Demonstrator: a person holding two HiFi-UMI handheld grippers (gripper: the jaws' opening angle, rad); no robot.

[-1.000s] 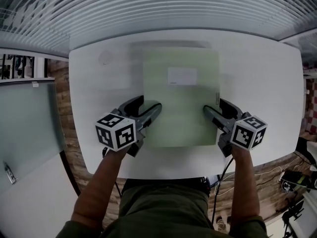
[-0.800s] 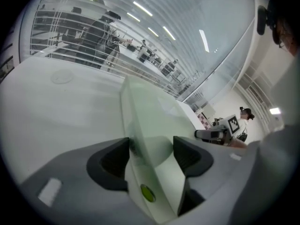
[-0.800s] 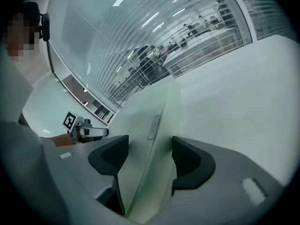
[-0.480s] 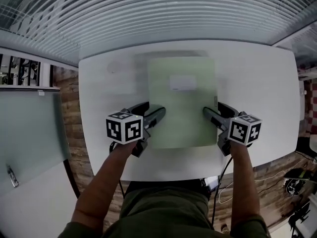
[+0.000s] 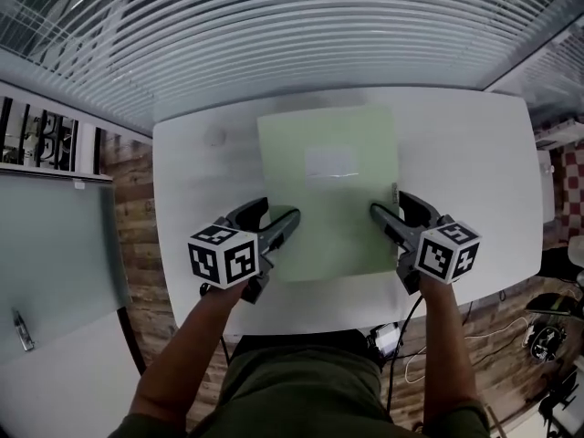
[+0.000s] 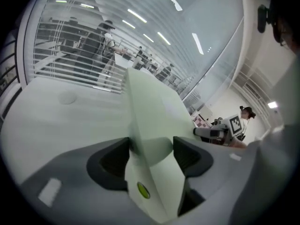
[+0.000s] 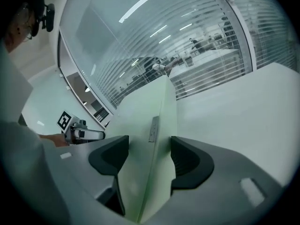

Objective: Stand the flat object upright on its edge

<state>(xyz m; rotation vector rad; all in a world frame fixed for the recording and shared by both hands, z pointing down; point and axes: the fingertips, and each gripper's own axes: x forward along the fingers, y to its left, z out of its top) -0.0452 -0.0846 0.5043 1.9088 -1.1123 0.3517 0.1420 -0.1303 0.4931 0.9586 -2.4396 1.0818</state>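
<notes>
Pale green folder, flat and stiff, over the middle of the white table, long sides running away from me. White label on its upper face, nearer the far end.

Left gripper: jaws clamped on the folder's left edge, towards the near corner. In the left gripper view both dark pads press the sheet from either side, and it runs edge-on between them. Small round green sticker on the folder, low between the jaws.

Right gripper: jaws closed on the right edge, roughly level with the left one. In the right gripper view the pads pinch the sheet the same way. Thin metal strip sits on that edge just beyond the jaws.

Attitude of the folder: in the head view the far end looks wider than the near end, and in both gripper views the sheet climbs away from the tabletop, so I read the far end as raised. Whether the near edge touches the table, I cannot tell.

Each gripper is visible from the other's camera, across the folder. Slatted blinds behind the table's far edge.
</notes>
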